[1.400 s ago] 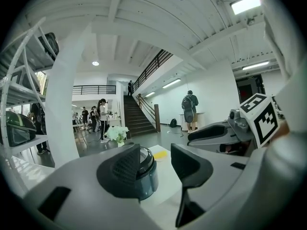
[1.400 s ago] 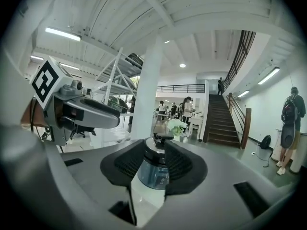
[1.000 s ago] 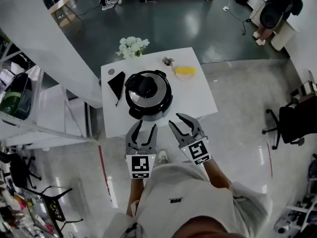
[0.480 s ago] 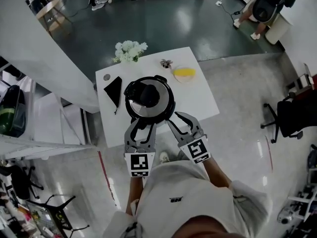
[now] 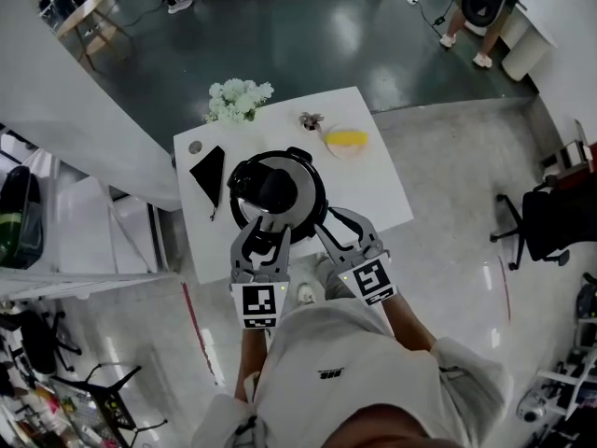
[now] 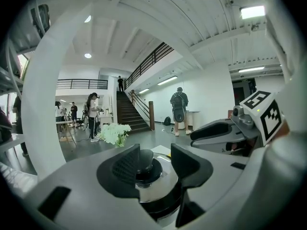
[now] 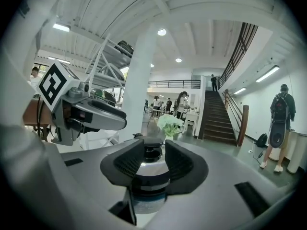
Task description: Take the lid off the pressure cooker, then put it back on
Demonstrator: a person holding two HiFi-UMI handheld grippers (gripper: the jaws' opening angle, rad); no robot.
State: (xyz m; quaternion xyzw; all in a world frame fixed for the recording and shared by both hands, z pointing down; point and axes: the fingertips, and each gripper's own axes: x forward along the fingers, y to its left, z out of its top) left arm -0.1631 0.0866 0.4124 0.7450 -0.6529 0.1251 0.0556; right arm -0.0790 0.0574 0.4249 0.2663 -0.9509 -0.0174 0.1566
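Observation:
The pressure cooker (image 5: 277, 194) stands on a small white table (image 5: 378, 194), its black and steel lid on and a black knob (image 5: 270, 187) on top. My left gripper (image 5: 265, 238) hangs at the cooker's near rim, jaws apart with nothing between them. My right gripper (image 5: 342, 229) is beside it at the cooker's near right, also open and empty. In the left gripper view the knob (image 6: 144, 160) shows through the gap of the left gripper (image 6: 154, 164). The right gripper view frames the cooker (image 7: 151, 178) between the pads of the right gripper (image 7: 154, 164).
On the table are a white flower bunch (image 5: 238, 99) at the far edge, a yellow plate (image 5: 346, 140), a black triangular cloth (image 5: 208, 171) left of the cooker and a small dark item (image 5: 311, 119). A black office chair (image 5: 550, 227) stands on the floor to the right.
Both grippers have moved forward together towards the cooker, from short of the table edge to its near rim. The jaws look the same.

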